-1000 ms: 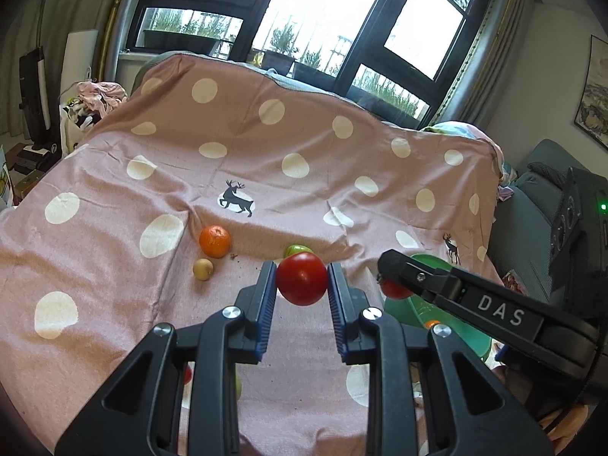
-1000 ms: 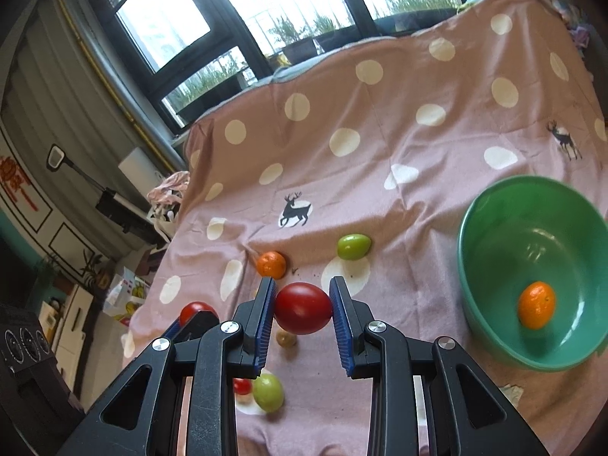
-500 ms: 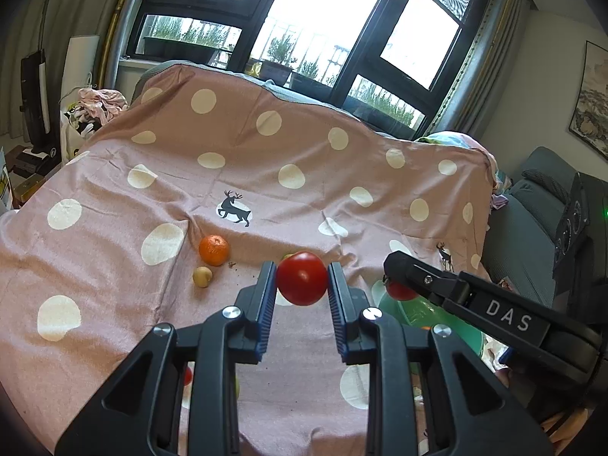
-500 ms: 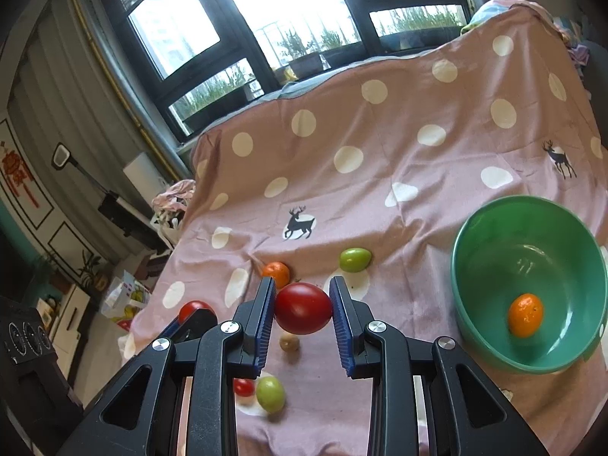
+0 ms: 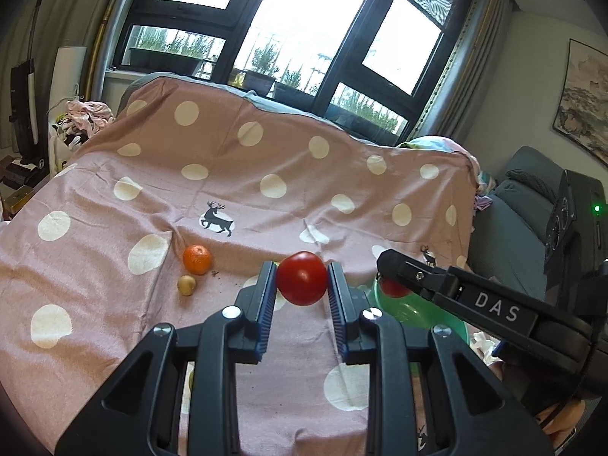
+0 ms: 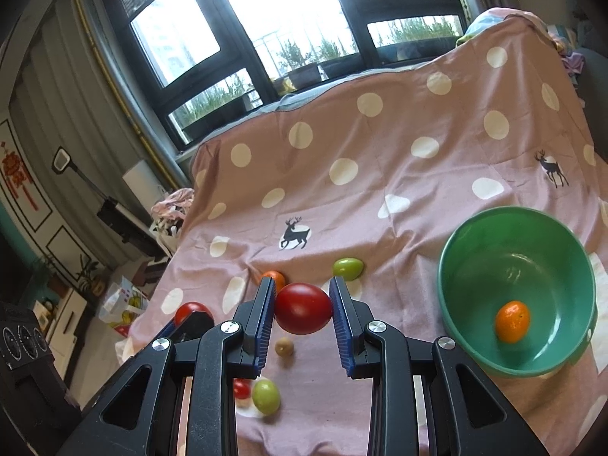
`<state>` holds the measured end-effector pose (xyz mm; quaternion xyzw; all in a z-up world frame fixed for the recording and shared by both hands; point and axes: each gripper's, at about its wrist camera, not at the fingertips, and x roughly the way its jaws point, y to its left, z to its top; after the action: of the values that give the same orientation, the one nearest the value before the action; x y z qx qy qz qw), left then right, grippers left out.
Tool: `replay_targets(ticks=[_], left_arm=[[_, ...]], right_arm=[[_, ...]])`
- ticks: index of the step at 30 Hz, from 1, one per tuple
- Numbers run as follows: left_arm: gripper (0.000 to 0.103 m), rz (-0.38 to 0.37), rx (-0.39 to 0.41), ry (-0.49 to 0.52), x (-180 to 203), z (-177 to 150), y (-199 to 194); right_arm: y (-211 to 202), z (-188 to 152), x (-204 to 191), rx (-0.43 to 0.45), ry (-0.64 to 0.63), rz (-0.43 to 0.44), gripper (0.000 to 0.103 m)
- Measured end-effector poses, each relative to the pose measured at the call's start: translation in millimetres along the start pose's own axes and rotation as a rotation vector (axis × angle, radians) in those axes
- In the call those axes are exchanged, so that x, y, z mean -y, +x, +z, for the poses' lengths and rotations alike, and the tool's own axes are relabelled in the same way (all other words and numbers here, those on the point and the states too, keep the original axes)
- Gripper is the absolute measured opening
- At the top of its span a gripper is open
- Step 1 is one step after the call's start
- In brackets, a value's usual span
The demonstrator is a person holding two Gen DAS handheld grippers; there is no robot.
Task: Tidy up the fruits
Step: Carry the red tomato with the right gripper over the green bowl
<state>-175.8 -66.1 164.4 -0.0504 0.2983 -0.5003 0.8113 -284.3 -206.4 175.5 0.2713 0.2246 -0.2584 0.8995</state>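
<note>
My left gripper (image 5: 301, 285) is shut on a red tomato (image 5: 301, 283) held above the pink dotted cloth (image 5: 228, 174). My right gripper (image 6: 303, 308) is shut on a dark red tomato (image 6: 303, 307); it also shows in the left wrist view (image 5: 393, 287), over the green bowl (image 5: 414, 311). The green bowl (image 6: 456, 250) sits at the right with an orange (image 6: 512, 322) inside. On the cloth lie an orange (image 5: 196, 259), a small tan fruit (image 5: 186, 285), a green fruit (image 6: 347, 268), another green fruit (image 6: 266, 396) and a small red one (image 6: 241, 388).
The cloth covers a raised surface that drops at its left and far edges. A grey sofa (image 5: 524, 197) stands at the right. Clutter and a vacuum (image 5: 22, 106) stand at the left by the windows.
Both grippers have risen and tilted up, each with its tomato still held. The fruits on the cloth and the bowl look farther below. Nothing was let go.
</note>
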Motion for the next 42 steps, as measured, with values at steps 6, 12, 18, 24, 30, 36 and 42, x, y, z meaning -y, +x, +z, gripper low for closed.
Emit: replay_targets(ticks=[6, 12, 18, 24, 30, 36, 42], left_arm=[[0.027, -0.005, 0.006, 0.015, 5, -1, -1], [0.027, -0.005, 0.006, 0.035, 9, -2, 0], [0.027, -0.008, 0.010, 0.052, 15, -4, 0], [0.027, -0.021, 0.003, 0.078, 24, -6, 3], [0.027, -0.023, -0.012, 0.125, 44, -6, 15], [0.027, -0.055, -0.027, 0.157, 66, -5, 26], [0.027, -0.079, -0.066, 0.194, 90, -10, 46]], right_arm=[[-7, 2, 5, 0.024, 0.009, -0.015, 0.031], [-13, 3, 9, 0.040, 0.014, -0.017, 0.031], [-17, 4, 14, 0.051, 0.027, -0.029, 0.031], [-22, 5, 19, 0.064, 0.041, -0.054, 0.031], [-29, 8, 31, 0.092, 0.054, -0.090, 0.031], [-31, 11, 50, 0.099, 0.093, -0.099, 0.031], [-37, 12, 73, 0.111, 0.142, -0.120, 0.031]])
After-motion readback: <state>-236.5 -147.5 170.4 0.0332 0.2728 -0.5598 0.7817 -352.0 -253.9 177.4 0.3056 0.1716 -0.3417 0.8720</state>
